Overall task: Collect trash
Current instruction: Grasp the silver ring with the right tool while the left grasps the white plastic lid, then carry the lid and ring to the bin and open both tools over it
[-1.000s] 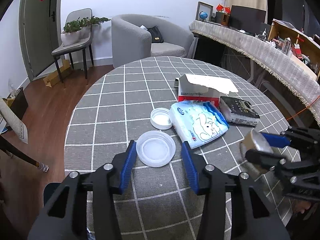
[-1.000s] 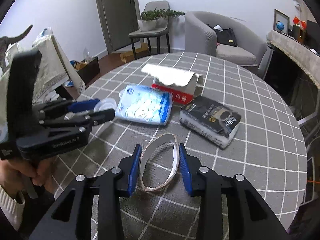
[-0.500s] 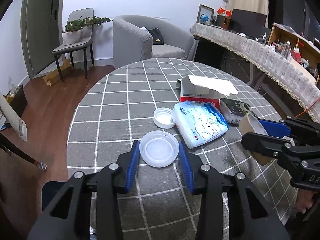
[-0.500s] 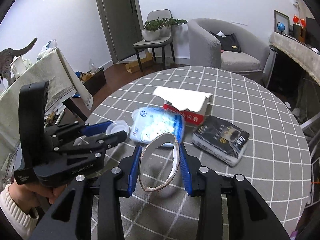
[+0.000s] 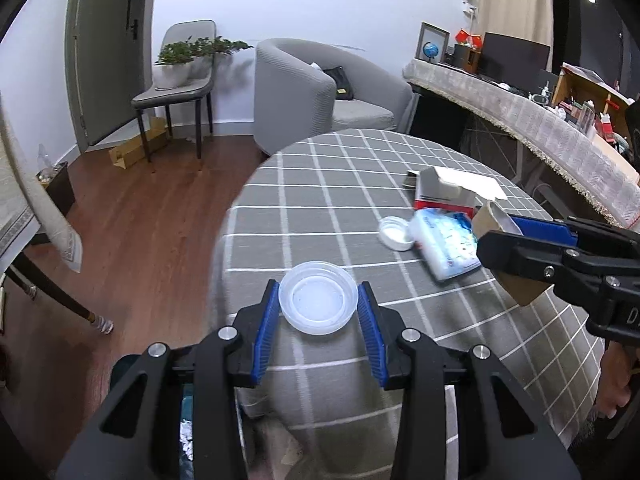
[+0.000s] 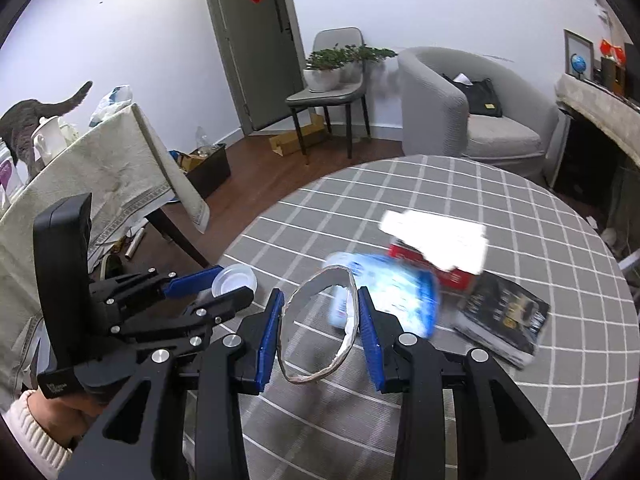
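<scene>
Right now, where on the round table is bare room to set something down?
The far part of the table, toward the grey armchair, is bare, and so is the near right edge beyond the dark packet. The middle is crowded: the red box, the blue tissue pack and the small white cap.

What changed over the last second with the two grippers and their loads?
The left gripper has just closed on the clear plastic lid and lifted it toward the table's near edge. The right gripper carried its cardboard tube, already gripped, up and back too. The small white cap, tissue pack, torn box and black packet stayed put.
</scene>
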`<action>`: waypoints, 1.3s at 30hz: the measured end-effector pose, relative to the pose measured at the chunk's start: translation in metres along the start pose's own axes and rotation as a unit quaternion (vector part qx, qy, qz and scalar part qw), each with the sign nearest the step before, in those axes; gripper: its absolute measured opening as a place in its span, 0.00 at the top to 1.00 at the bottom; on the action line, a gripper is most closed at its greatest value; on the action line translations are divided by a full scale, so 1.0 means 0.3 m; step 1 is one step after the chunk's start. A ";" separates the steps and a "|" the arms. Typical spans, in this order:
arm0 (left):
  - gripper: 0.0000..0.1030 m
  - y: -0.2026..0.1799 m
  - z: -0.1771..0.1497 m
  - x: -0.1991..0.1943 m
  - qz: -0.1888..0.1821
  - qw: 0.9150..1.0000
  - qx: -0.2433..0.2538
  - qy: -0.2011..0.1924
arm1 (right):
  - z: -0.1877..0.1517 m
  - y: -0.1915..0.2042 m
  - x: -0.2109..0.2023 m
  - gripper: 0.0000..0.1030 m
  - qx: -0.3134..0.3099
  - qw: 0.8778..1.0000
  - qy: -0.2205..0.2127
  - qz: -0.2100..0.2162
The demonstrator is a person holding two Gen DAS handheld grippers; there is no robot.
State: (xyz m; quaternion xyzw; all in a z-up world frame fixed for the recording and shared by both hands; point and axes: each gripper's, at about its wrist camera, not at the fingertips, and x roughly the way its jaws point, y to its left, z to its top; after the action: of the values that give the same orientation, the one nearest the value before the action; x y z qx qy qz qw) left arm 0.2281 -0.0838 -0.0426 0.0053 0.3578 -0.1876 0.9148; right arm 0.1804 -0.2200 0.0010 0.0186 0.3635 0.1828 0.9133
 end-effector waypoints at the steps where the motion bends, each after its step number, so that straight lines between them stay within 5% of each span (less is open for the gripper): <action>1: 0.59 0.015 -0.001 -0.010 0.003 1.000 -0.002 -0.001 | 0.005 0.019 0.010 0.64 -0.003 1.000 0.001 0.002; 20: 0.59 0.352 -0.110 -0.142 0.078 0.996 -0.052 0.011 | 0.057 0.320 0.176 0.64 -0.041 0.998 0.019 0.051; 31: 0.59 0.532 -0.275 -0.049 0.109 0.986 -0.089 0.093 | 0.063 0.472 0.273 0.64 -0.060 0.994 0.038 0.080; 39: 0.59 0.659 -0.454 0.056 0.123 0.969 -0.129 0.170 | 0.037 0.559 0.367 0.64 -0.071 0.991 0.068 0.088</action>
State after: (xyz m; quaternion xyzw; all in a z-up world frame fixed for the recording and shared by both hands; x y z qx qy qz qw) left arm 0.2193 0.1140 -0.1797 -0.0367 0.5259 -0.0227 0.8494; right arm 0.2076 -0.0242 -0.0352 -0.0266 0.4081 0.2887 0.8657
